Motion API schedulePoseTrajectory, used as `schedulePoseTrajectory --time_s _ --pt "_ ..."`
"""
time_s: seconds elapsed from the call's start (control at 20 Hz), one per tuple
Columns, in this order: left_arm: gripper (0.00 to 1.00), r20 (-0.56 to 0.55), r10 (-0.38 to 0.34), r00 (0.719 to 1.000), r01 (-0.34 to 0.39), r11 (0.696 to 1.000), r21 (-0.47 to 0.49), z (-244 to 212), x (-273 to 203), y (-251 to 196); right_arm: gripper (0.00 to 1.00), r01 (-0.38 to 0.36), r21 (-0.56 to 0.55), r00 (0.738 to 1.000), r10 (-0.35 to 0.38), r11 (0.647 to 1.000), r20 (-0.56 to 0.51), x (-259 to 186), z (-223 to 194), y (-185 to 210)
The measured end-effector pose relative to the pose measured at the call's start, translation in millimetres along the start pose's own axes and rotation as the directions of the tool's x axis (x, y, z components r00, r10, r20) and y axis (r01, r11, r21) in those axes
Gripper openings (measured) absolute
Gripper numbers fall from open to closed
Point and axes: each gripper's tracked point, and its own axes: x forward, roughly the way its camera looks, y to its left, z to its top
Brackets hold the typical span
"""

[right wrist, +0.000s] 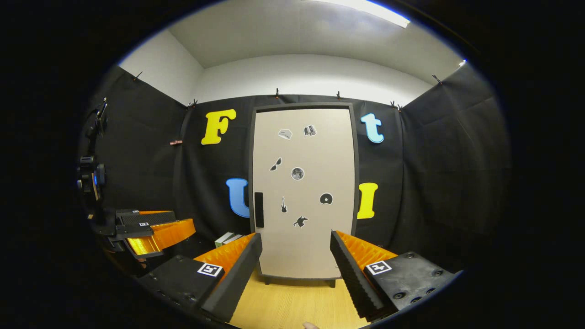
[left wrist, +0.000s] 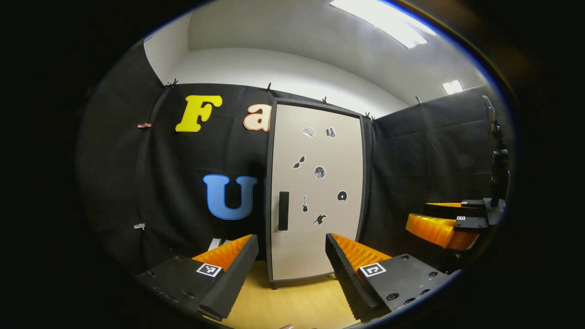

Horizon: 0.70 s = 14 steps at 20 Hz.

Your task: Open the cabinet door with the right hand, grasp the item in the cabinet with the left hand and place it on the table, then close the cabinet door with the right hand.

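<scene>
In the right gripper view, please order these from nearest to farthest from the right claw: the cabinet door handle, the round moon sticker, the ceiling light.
1. Cabinet door handle, low on the door's left edge.
2. Moon sticker, mid-door, higher.
3. Ceiling light, overhead, beyond the right claw.

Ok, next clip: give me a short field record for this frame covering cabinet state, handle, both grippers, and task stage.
cabinet door: shut, flat in its dark frame
handle: dark vertical bar near the door's left edge, untouched
door decoration: small stickers scattered on the panel
right gripper: jaws open, facing the door, apart from it
left gripper: jaws open, holding nothing
table: wooden top, cabinet stands on it
item inside: hidden behind the door
task stage: door not yet opened
</scene>
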Motion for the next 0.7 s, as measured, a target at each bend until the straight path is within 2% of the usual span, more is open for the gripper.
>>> schedulePoseTrajectory --time_s 0.35,0.7 --pt "0.94 0.006 -0.001 1.000 0.001 1.000 0.000 1.8 -6.2 -3.0 0.98 -0.017 0.006 1.000 0.017 1.000 0.008 -5.4 0.7 2.9" --pt "0.93 -0.007 -0.001 1.000 0.001 1.000 -0.002 -3.2 -9.8 5.1 0.98 0.005 0.011 1.000 -0.005 1.000 0.009 -6.5 0.2 5.5"
